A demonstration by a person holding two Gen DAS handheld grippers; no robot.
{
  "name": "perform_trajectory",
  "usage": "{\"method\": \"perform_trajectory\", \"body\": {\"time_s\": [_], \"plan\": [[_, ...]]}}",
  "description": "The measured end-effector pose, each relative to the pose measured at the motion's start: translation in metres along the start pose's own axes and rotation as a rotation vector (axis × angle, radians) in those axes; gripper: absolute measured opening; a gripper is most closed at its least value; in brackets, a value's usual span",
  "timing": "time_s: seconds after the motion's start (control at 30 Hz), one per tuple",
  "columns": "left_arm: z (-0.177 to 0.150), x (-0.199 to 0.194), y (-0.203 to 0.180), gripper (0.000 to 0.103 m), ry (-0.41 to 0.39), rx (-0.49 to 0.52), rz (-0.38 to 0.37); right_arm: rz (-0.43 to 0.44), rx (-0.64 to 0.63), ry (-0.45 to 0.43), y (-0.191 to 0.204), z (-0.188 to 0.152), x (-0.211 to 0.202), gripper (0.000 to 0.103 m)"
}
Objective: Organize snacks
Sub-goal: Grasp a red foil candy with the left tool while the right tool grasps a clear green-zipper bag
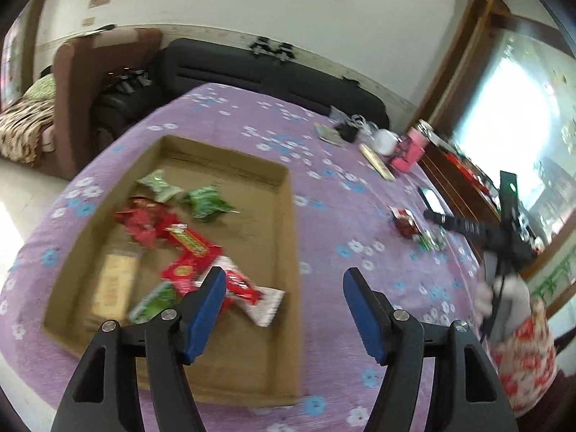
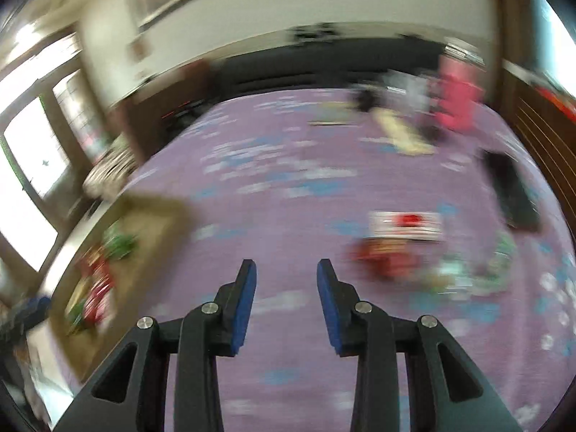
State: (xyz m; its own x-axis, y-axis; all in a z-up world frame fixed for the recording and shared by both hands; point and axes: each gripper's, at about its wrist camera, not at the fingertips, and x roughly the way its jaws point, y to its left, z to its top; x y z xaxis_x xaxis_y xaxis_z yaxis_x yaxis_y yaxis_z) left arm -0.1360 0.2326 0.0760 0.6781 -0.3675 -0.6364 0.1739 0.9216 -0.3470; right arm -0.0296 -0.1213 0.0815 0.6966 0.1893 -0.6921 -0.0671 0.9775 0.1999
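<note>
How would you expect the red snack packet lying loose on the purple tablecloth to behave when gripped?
The red snack packet looks like thin crinkled wrapper, so probably light and floppy. Lying flat on the tablecloth, it should slide rather than roll.

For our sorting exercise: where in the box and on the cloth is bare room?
Free: the cardboard box floor along its right wall, and the tablecloth between the box and loose snacks. Crowded: the box's left half and the cluttered far edge.
</note>
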Motion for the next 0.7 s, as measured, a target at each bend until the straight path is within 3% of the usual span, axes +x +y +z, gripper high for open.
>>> {"method": "perform_trajectory", "body": {"time_s": [0.13, 0.37, 0.4, 0.5, 0.57, 0.63, 0.7], "plan": [[-0.002, 0.014, -0.024, 0.071, 0.039, 0.046, -0.029, -0.051, 0.042, 0.012, -0.036, 0.014, 0.020, 0.034], [-0.004, 0.018, -0.051, 0.071, 0.063, 0.108, -0.034, -0.002, 0.096, 0.124, -0.042, 0.021, 0.084, 0.033], [-0.004, 0.018, -0.052, 0.071, 0.065, 0.111, -0.032, 0.021, 0.089, 0.141, -0.038, 0.018, 0.084, 0.033], [-0.002, 0.022, -0.056, 0.071, 0.072, 0.120, -0.035, 0.211, 0.049, 0.201, -0.020, 0.008, 0.081, 0.033], [-0.002, 0.027, -0.059, 0.071, 0.080, 0.123, -0.041, 0.406, 0.042, 0.215, -0.014, 0.004, 0.061, 0.033], [-0.002, 0.032, -0.061, 0.071, 0.088, 0.128, -0.054, 0.452, 0.064, 0.152, -0.025, 0.007, 0.037, 0.033], [-0.004, 0.038, -0.064, 0.071, 0.101, 0.133, -0.067, 0.383, 0.109, 0.085, -0.047, 0.010, 0.016, 0.035]]}}
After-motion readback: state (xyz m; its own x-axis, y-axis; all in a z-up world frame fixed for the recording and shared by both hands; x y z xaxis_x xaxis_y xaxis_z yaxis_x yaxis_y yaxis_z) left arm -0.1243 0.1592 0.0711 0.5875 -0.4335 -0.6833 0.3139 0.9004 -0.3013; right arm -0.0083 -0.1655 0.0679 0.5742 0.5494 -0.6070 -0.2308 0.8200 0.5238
